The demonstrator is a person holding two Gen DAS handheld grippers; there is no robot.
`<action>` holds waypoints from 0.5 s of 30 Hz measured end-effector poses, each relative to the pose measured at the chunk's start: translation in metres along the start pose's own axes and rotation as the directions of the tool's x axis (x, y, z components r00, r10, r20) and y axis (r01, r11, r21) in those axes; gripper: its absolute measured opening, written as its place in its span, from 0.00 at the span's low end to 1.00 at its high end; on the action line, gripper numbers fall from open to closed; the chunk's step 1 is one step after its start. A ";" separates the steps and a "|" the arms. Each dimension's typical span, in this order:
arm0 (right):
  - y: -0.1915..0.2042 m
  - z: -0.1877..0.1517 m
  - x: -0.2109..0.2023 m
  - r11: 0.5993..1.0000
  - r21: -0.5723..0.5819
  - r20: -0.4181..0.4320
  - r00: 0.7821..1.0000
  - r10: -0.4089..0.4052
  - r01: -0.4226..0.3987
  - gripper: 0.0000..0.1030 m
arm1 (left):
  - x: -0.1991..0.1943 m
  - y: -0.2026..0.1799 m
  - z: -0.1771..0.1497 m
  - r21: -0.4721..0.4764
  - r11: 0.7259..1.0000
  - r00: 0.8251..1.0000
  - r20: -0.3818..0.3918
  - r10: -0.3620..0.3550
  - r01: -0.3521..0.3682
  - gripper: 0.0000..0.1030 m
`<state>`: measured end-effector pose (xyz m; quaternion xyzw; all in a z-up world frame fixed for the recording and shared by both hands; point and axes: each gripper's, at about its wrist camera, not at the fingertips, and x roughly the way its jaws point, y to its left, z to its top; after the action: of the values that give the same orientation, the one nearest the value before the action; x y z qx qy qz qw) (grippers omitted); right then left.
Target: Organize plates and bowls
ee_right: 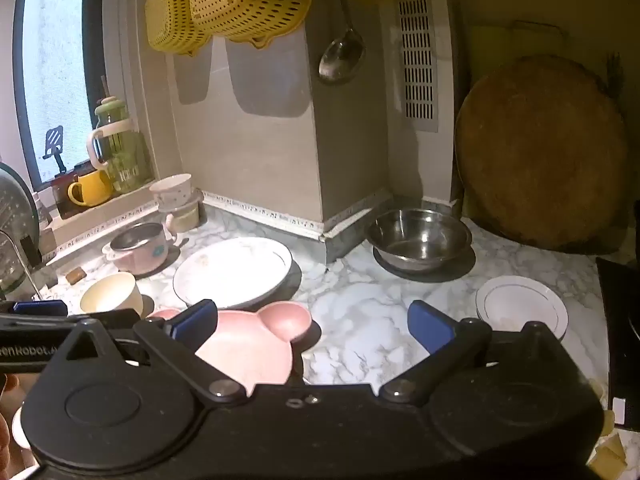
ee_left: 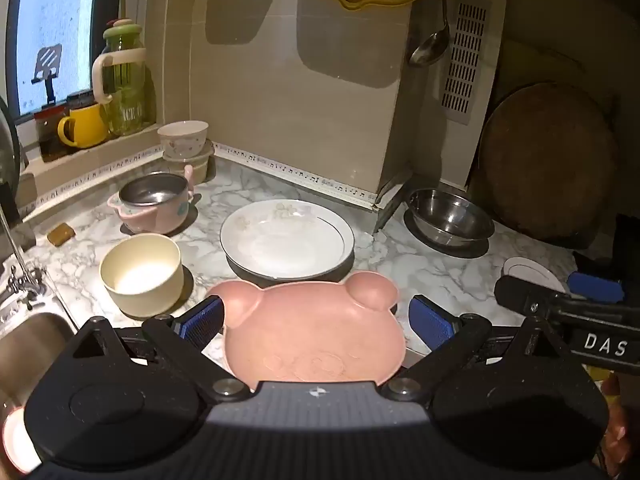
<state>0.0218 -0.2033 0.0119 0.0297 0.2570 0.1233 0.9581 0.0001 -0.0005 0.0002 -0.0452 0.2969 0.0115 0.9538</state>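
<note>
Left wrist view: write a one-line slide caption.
Open left gripper poised around a pink bear-shaped plate on a marble counter.

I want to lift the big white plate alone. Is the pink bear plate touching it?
Cannot tell. In the left wrist view the bear plate's ears overlap the white plate's near rim; the right wrist view shows the same overlap, neither showing contact or a gap.

My left hand-held gripper (ee_left: 316,320) is showing a matte black body, two round caps, silver pivot screws and blue ribbed pads (ee_left: 430,322). My right hand-held gripper (ee_right: 312,322) is looking the same: black shell, blue pads (ee_right: 428,326), silver screws; white "DAS" lettering is showing along its side.
</note>
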 end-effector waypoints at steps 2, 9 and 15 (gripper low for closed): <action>0.004 0.002 -0.003 1.000 -0.005 0.005 1.000 -0.012 0.012 0.99 | -0.001 -0.003 0.000 0.015 1.000 1.000 0.008 0.012 -0.012 0.97; -0.013 -0.012 -0.008 1.000 0.018 -0.026 1.000 0.008 -0.007 1.00 | -0.007 -0.010 -0.012 -0.028 1.000 1.000 0.002 -0.005 0.005 0.97; -0.018 -0.008 -0.012 0.999 0.024 -0.035 0.999 0.030 -0.029 1.00 | -0.009 -0.016 -0.009 -0.042 0.999 1.000 -0.007 -0.006 0.006 0.97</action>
<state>0.0123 -0.2240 0.0088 0.0424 0.2748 0.1348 0.9511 -0.0121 -0.0175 -0.0007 -0.0659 0.2999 0.0148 0.9516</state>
